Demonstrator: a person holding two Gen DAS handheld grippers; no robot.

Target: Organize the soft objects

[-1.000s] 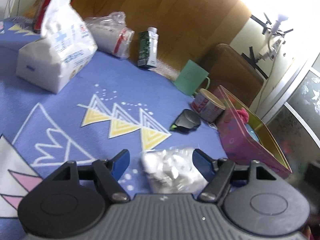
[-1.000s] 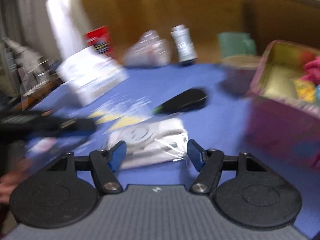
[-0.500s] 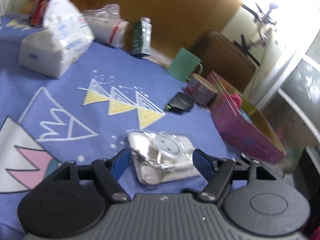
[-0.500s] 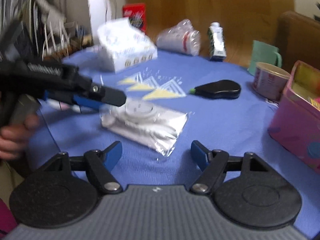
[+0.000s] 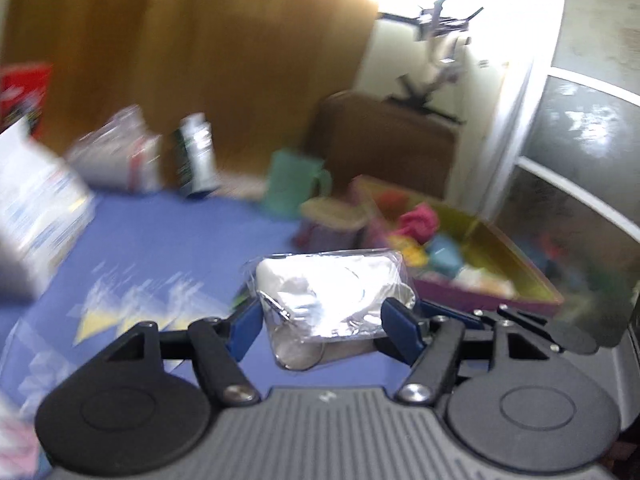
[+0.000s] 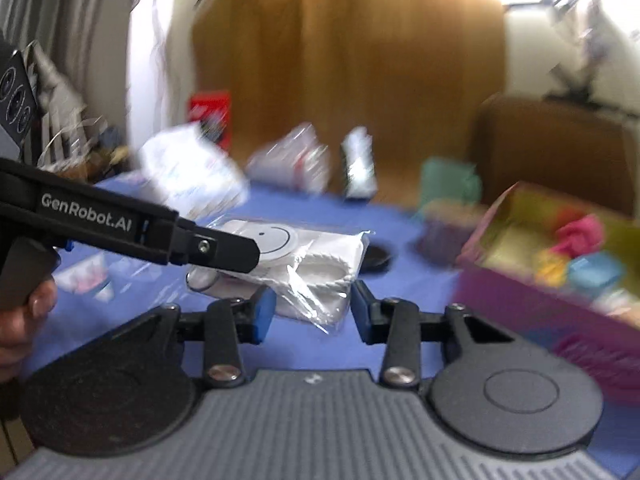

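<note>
The left gripper point(image 5: 322, 322) has its blue fingers point(image 5: 246, 328) clamped on a soft white item sealed in a clear plastic bag point(image 5: 330, 292), one finger pressing on each side of it. The jaws have just been closing, with the bag between them. In the left wrist view the bag sits lifted clear of the blue worktop point(image 5: 160, 236), and a thin ring point(image 5: 298, 354) hangs from its lower edge.

The right wrist view shows the same bag point(image 6: 304, 264) from the other side, with a round smiley face printed on the white item inside. The left gripper point(image 6: 256, 254) reaches in from nine o'clock, its black arm marked "GenRobot.AI", and a person's hand point(image 6: 24, 312) grips its handle at the left edge. The right gripper point(image 6: 314, 310) sits at six o'clock of the bag; its jaws have just been closing, and the bag's crinkled lower corner lies between the fingers point(image 6: 264, 312) — whether the pads actually press on the plastic cannot be told through the blur.

At two to three o'clock of the bag stands an open pink box point(image 5: 480, 300) with a yellow lining, holding soft things in pink, yellow and blue. Further back along the worktop, all blurred, are a tissue pack point(image 5: 36, 208) at nine o'clock, a wrapped bundle point(image 5: 120, 160), a small carton point(image 5: 196, 156), a green mug point(image 5: 296, 186) and a squat cup point(image 5: 332, 220) just beside the box.
</note>
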